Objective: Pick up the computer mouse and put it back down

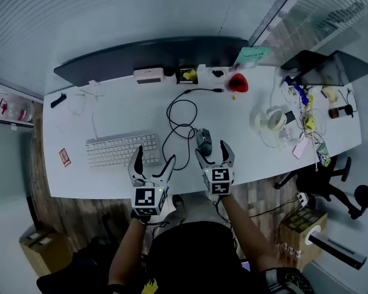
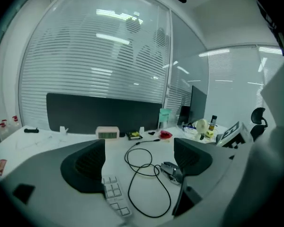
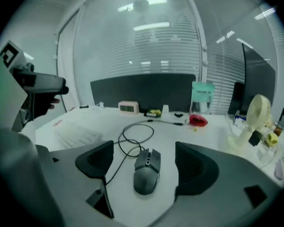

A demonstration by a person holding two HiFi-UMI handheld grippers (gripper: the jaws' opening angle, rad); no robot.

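A dark grey computer mouse (image 1: 204, 141) lies on the white desk (image 1: 110, 112), its black cable (image 1: 183, 124) coiled in loops behind it. My right gripper (image 1: 213, 150) hovers just in front of the mouse, open. In the right gripper view the mouse (image 3: 147, 170) sits between the two wide-spread pads, which do not touch it. My left gripper (image 1: 154, 155) is open over the right end of the white keyboard (image 1: 119, 149). The left gripper view shows the keyboard corner (image 2: 114, 193), the cable (image 2: 146, 174) and the mouse (image 2: 173, 170) by the right pad.
Along the desk's back stand a dark partition (image 1: 153, 57), a small white clock (image 1: 148, 75) and a red object (image 1: 238, 82). Clutter with a white roll (image 1: 270, 118) fills the right end. An office chair (image 1: 322, 185) and a cardboard box (image 1: 300, 225) stand at the right.
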